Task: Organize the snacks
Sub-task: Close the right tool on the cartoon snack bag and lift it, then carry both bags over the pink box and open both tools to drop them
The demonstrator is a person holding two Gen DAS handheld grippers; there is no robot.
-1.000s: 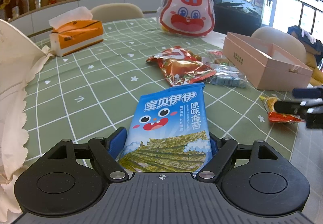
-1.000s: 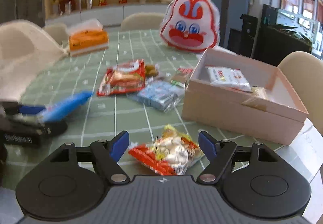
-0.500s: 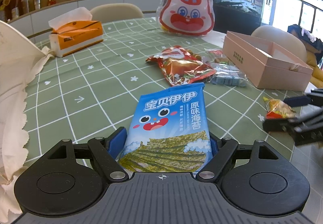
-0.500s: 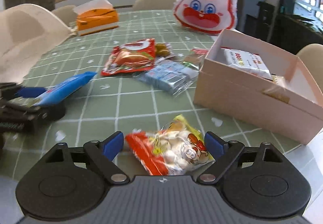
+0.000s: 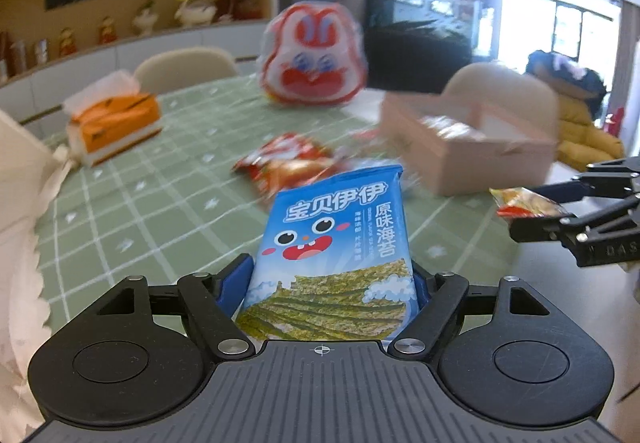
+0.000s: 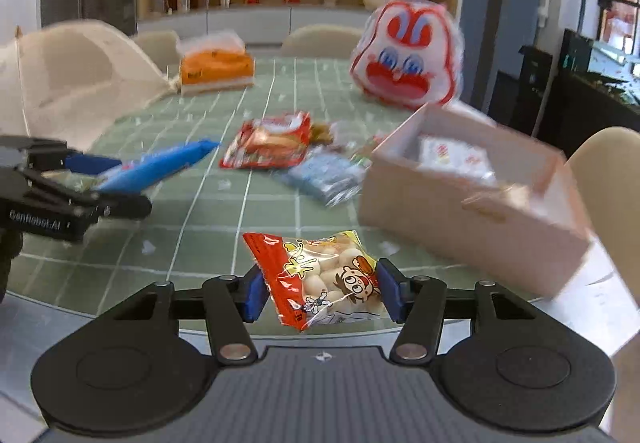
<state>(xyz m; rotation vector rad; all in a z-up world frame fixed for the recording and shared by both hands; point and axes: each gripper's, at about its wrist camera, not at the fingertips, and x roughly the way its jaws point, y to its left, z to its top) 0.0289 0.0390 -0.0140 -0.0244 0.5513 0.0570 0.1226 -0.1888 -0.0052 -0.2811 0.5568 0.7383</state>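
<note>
Two grippers hold snacks: left gripper (image 5: 334, 289) clamps a 宝贝伊伊 seaweed pack (image 5: 340, 243), right gripper (image 6: 320, 289) closing on a ball-snack packet (image 6: 320, 275).

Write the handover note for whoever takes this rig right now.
Left tool: shut on the blue seaweed pack, lifted off the table.
Right tool: jaws closing, pads pressing on the red-and-clear candy bag.
Pink box: open, on the right of the green table, with a white packet already inside.
Left to do: box both held snacks, then the red packet and the pale blue pack lying on the cloth.
</note>
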